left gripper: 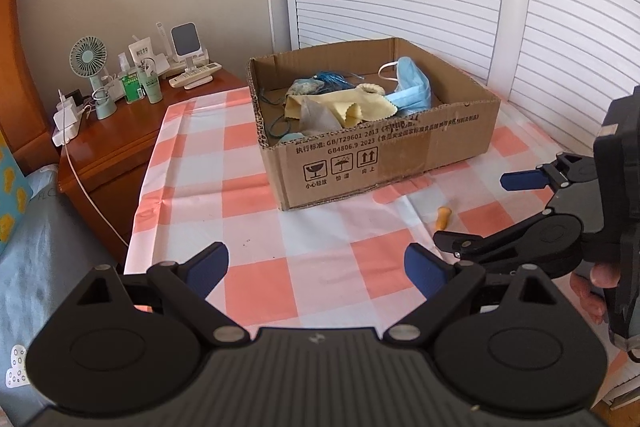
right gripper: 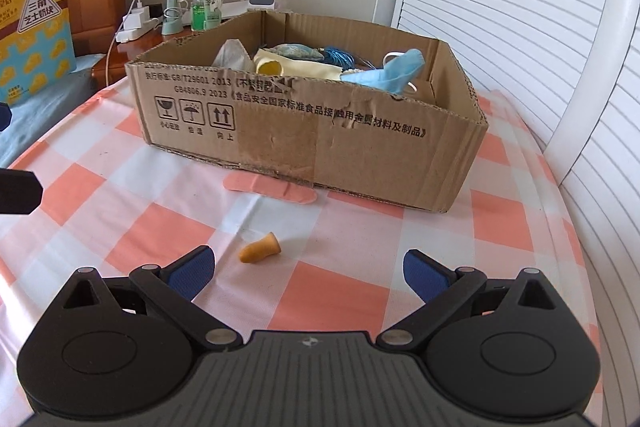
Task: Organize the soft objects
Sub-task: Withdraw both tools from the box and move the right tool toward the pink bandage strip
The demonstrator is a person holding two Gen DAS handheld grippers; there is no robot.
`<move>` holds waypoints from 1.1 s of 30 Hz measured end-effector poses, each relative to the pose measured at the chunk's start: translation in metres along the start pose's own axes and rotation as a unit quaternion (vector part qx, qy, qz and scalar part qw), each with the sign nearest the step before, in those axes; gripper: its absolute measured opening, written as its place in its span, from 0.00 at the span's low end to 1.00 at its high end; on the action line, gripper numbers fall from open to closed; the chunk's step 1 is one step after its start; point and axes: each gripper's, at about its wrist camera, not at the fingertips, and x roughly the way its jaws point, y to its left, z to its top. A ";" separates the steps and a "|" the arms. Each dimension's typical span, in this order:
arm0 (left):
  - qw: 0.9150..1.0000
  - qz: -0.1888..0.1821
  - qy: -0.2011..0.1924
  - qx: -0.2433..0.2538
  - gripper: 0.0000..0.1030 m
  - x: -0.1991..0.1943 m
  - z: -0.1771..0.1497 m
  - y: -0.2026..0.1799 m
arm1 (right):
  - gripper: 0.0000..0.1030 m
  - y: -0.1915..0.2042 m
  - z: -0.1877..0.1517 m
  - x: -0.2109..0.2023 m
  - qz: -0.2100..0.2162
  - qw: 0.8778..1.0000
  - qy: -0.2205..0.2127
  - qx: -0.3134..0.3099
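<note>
Both grippers, left (left gripper: pixel 316 269) and right (right gripper: pixel 308 269), spread wide and empty, orange foam earplug (right gripper: pixel 261 249) on the checkered tablecloth (right gripper: pixel 340 301) just ahead of the right fingers, before the cardboard box (right gripper: pixel 360 151).

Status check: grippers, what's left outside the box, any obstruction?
Left gripper and right gripper open, empty. Orange earplug and pink bandage on tablecloth, outside cardboard box. Nothing blocking.

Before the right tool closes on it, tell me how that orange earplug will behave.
The orange earplug looks like foam, so it will probably squash and weigh almost nothing. Its tapered round body lies on its side on the checked tablecloth, so a nudge may roll it in a curve. The open right tool should close gently.
</note>
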 end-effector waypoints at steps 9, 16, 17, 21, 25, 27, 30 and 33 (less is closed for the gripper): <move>1.000 -0.012 0.022 0.013 0.92 0.023 0.004 -0.006 | 1.00 -0.014 0.000 0.016 -0.026 0.999 -0.006 0.038; 0.998 -0.029 0.032 0.034 0.92 0.046 0.012 -0.019 | 1.00 -0.035 -0.010 0.011 -0.039 0.997 -0.003 0.066; 0.998 -0.033 0.033 0.039 0.92 0.049 0.013 -0.022 | 1.00 -0.038 -0.011 0.010 -0.040 0.997 -0.003 0.068; 0.996 -0.056 0.034 0.067 0.92 0.062 0.018 -0.035 | 1.00 -0.049 -0.017 0.004 -0.045 0.997 0.001 0.069; 0.991 -0.088 0.037 0.098 0.92 0.076 0.025 -0.047 | 1.00 -0.059 -0.022 -0.001 -0.034 0.997 0.008 0.062; 0.988 -0.101 0.039 0.115 0.91 0.083 0.028 -0.053 | 1.00 -0.063 -0.024 -0.004 -0.025 0.998 0.010 0.056; 0.982 -0.123 0.039 0.138 0.91 0.094 0.032 -0.060 | 1.00 -0.067 -0.027 -0.007 -0.014 0.999 0.010 0.046; 0.977 -0.150 0.040 0.143 0.91 0.104 0.036 -0.063 | 1.00 -0.072 -0.030 -0.009 -0.014 0.999 0.008 0.047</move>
